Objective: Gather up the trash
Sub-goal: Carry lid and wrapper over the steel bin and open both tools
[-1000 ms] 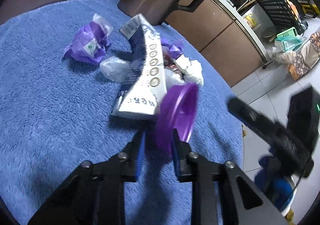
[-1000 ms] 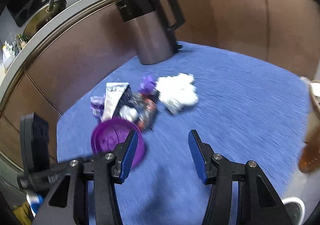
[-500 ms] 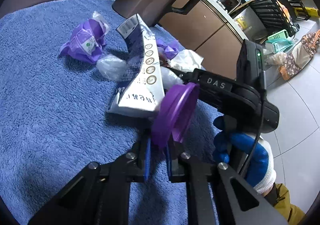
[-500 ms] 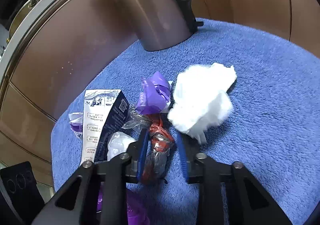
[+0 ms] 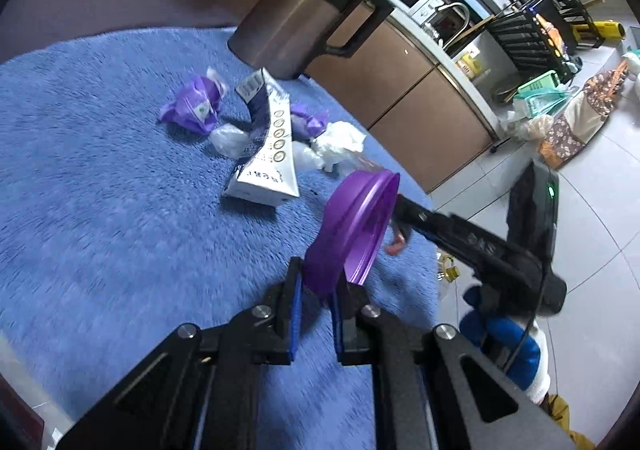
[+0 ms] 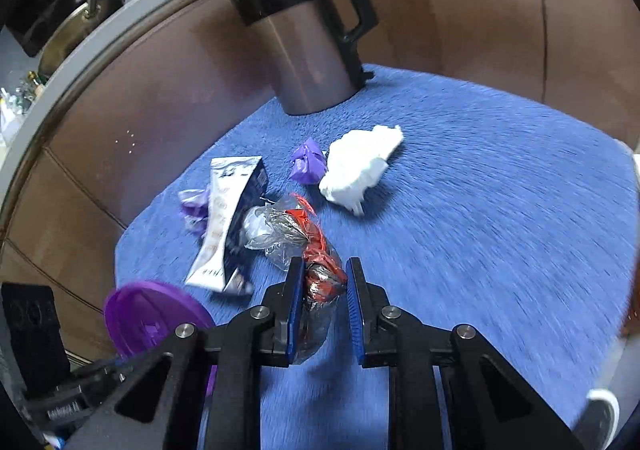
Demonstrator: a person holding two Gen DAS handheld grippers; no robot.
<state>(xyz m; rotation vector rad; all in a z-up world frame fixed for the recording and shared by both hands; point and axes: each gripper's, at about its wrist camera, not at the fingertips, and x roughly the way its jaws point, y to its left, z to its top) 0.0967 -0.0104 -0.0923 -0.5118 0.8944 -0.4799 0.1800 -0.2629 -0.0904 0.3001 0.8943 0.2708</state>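
Note:
My left gripper (image 5: 318,282) is shut on the rim of a purple plastic lid (image 5: 354,226), held tilted above the blue cloth; the lid also shows in the right wrist view (image 6: 154,320). My right gripper (image 6: 322,284) is shut on a clear and red plastic wrapper (image 6: 308,240), lifted off the cloth; the gripper shows beside the lid in the left view (image 5: 404,224). On the cloth lie a flattened white and navy carton (image 5: 268,158) (image 6: 230,226), two purple wrappers (image 5: 194,106) (image 6: 308,162), a white crumpled tissue (image 6: 360,168) (image 5: 340,140) and a clear plastic ball (image 5: 228,138).
A steel kettle with a black handle (image 6: 312,50) (image 5: 296,22) stands at the back of the blue cloth (image 6: 500,210). Brown cabinets (image 5: 404,86) curve behind. The cloth's edge drops to a tiled floor (image 5: 592,218) at the right in the left view.
My right gripper closed on the clear and red wrapper and drew it back from the pile. My left gripper moved back with the purple lid still in it.

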